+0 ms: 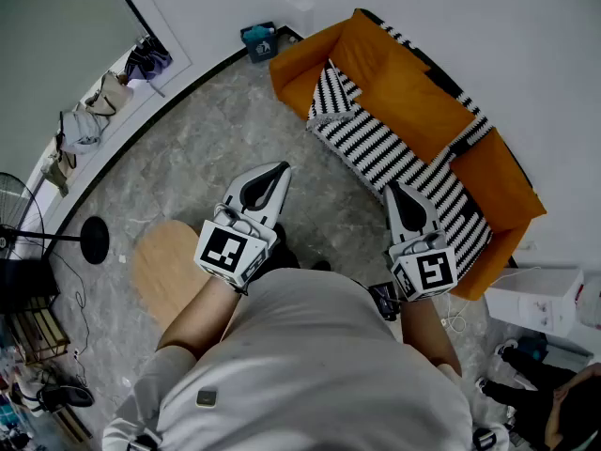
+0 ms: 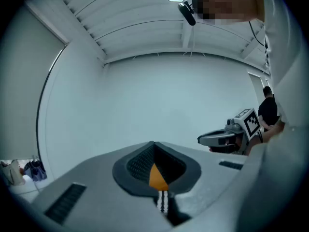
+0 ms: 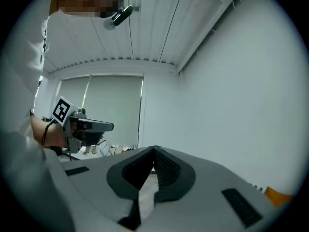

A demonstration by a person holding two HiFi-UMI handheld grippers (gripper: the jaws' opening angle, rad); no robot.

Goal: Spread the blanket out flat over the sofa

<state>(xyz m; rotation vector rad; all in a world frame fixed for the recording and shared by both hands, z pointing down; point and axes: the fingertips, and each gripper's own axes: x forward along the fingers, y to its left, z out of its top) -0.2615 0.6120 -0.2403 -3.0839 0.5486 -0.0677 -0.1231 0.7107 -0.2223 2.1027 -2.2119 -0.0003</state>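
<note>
- The black-and-white striped cloth blanket [image 1: 385, 153] lies along the soft orange sofa [image 1: 399, 83] — it looks spread out.
- The left gripper [image 1: 274, 175] and right gripper [image 1: 396, 194] are closed and empty — nothing needs holding, I think.

A black-and-white striped blanket [image 1: 399, 163] lies along the orange sofa [image 1: 404, 87] seat; its far end is bunched.

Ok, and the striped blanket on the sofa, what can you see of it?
The blanket looks like soft fabric in fine black-and-white stripes. It lies along the seat of the orange sofa, covers most of its length and hangs over the front edge. It is not flat: the far end is bunched and folded by the armrest. A striped strip also shows along the backrest top. The left gripper and right gripper are shut, and neither holds it.
</note>
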